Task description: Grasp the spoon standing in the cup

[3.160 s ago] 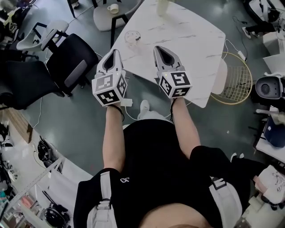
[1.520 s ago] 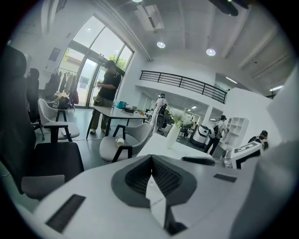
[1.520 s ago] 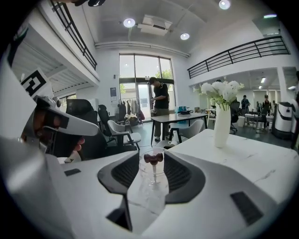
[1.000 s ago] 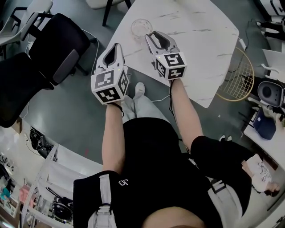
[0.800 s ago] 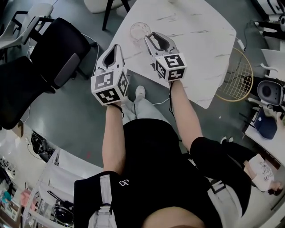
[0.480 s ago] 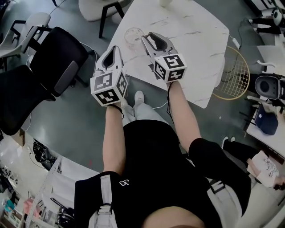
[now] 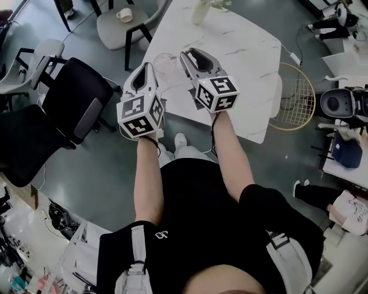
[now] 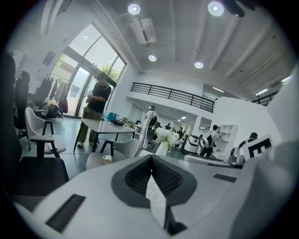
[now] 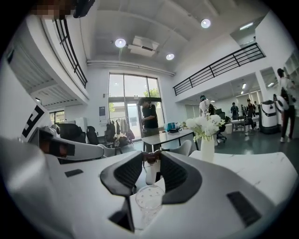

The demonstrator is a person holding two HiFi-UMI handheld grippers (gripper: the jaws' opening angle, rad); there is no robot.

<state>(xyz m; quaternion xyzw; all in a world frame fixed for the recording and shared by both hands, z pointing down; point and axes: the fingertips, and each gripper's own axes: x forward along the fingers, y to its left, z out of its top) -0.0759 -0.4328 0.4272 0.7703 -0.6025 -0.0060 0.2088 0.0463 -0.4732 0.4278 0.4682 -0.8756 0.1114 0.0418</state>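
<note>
In the head view, a black office chair [image 7: 86,97] stood on the grey floor [image 7: 86,172] left of the table [image 7: 247,51]. A round grey seat [image 7: 115,31] carrying a white mug [image 7: 123,15] lay beyond it, and a yellow wire basket [image 7: 296,95] sat by the table's right edge. The table was white with faint marble veins and rounded corners, and a pale vase [image 7: 198,11] stood at its far end. The clear cup [image 7: 163,62] sat near the table's left edge, showing between the left gripper [image 7: 148,68] and the right gripper [image 7: 191,54]. The spoon could not be made out there.

In the left gripper view, the left gripper [image 8: 151,158] had its dark ribbed pads meeting at the tips, with only a sliver of white table behind them. Beyond was a high white hall with tall windows [image 8: 86,70], a black-railed balcony [image 8: 173,95] and round ceiling lights. A person [image 8: 96,102] stood by another table.

In the right gripper view, the right gripper [image 9: 152,161] stood wide. The dimpled glass cup [image 9: 148,200] sat low between its jaws, and the spoon [image 9: 150,175] rose from it as a smooth white upright handle. The pads were clear of the handle on either side. Whether the tips touched its brownish top could not be told. The vase [image 9: 207,147], holding white flowers, stood to the right.
</note>
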